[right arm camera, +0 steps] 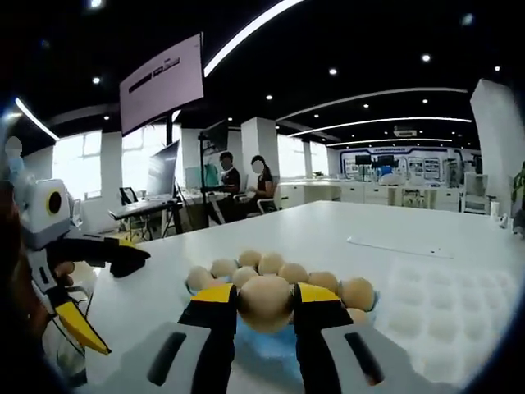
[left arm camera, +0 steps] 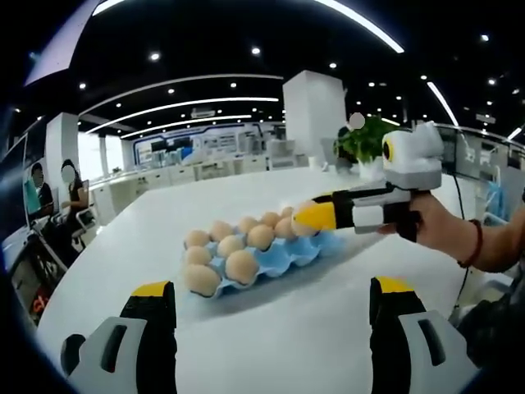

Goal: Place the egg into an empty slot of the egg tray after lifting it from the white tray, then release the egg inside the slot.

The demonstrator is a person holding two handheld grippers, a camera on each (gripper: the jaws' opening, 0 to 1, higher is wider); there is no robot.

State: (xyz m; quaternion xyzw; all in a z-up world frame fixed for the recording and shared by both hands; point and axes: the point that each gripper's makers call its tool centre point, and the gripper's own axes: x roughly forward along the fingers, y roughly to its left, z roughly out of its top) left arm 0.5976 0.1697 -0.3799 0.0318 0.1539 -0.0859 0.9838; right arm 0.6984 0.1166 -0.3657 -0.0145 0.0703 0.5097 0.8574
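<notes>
Blue is the egg tray [left arm camera: 275,258] on the white table [left arm camera: 328,328], and it has many brown eggs in it. The right gripper [right arm camera: 265,305] squeezes one egg [right arm camera: 264,302] between its yellow-tipped jaws, just above the tray's far end. The left gripper [left arm camera: 271,308] has its jaws wide apart with nothing between them, near the tray. A white tray [right arm camera: 443,308] with bumps lies beside the egg tray. A hanging screen [right arm camera: 162,82] has writing too small to read.

The white table [left arm camera: 328,328] carries a blue egg tray [left arm camera: 283,258] and a white tray [right arm camera: 447,308].
</notes>
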